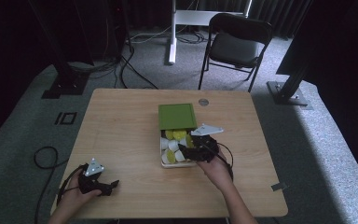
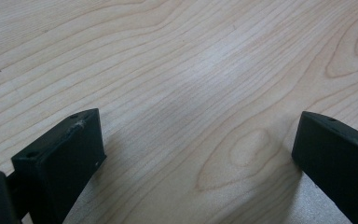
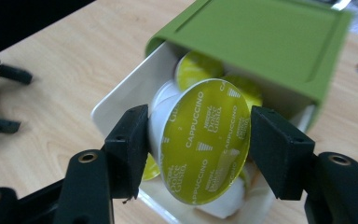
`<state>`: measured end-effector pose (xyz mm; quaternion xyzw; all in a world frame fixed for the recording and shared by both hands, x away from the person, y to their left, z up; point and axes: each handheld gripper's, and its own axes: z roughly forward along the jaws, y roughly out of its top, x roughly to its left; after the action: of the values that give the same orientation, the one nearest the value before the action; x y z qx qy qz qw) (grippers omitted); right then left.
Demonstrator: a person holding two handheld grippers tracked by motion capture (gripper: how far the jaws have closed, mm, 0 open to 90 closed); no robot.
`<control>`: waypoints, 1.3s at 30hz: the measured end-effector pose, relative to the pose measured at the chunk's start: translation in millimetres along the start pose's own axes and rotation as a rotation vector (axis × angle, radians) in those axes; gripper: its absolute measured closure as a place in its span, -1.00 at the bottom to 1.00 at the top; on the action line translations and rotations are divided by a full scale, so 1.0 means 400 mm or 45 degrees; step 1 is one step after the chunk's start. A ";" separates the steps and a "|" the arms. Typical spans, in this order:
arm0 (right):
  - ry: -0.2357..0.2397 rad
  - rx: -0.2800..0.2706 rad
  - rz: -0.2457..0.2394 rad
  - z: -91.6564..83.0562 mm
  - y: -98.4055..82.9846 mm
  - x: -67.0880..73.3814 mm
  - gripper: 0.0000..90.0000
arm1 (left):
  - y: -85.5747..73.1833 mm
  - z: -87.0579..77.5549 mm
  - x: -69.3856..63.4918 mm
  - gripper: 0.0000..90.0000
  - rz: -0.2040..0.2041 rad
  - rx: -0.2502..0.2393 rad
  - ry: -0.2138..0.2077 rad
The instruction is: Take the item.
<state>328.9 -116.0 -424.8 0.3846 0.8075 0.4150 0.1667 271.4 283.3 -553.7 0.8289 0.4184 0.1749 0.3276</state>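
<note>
Capsule box (image 1: 182, 164) first, since it is the biggest piece of the job: a white tray near the middle of the wooden table (image 1: 130, 140), with its green lid (image 1: 177, 115) slid back over the far half so the near half is uncovered. You can see the same lid (image 3: 270, 42) close up in the right gripper view, overhanging the tray. It looks like thin, stiff stuff that would skid if you nudged it, so keep your pull straight up rather than sideways.

Inside lie more loose capsules (image 1: 172, 145), white bodies and yellow-green tops, packed close enough that a dragged one could tip its neighbours.

The cappuccino capsule (image 3: 205, 142) is the one you have. Your right gripper (image 3: 198, 149) is clamped on it, one pad on the white cup wall and the other on the edge of the foil-covered rim, with the foil face turned toward the camera, just above the tray's open end. Judge it light and rigid at the rim, but smooth-sided and tapered, so it could slip, and the foil would likely dent if pressed. The rim is the sound place to hold.

Your left gripper (image 2: 196, 154) rests apart at the table's near left corner, jaws spread wide over bare wood, nothing between them.
</note>
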 end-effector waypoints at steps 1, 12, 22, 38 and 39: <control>-0.018 -0.010 0.009 -0.007 0.004 -0.006 -0.12 | 0.000 0.000 0.000 -0.93 0.001 0.000 0.000; -0.136 -0.052 0.058 -0.040 0.011 -0.071 -0.12 | 0.000 0.000 0.000 -0.93 0.000 0.000 0.000; -0.282 -0.037 0.127 -0.039 -0.017 -0.152 -0.12 | 0.000 0.000 0.000 -0.93 0.001 0.001 0.000; -0.475 0.022 0.271 0.007 -0.091 -0.279 -0.12 | 0.000 0.000 0.000 -0.93 -0.001 0.001 0.000; -0.483 0.032 0.276 0.013 -0.095 -0.286 -0.12 | 0.000 0.000 0.000 -0.93 -0.001 0.001 -0.001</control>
<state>387.8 -213.7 -464.0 0.5425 0.7206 0.3406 0.2653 271.4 283.3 -553.7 0.8288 0.4187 0.1745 0.3276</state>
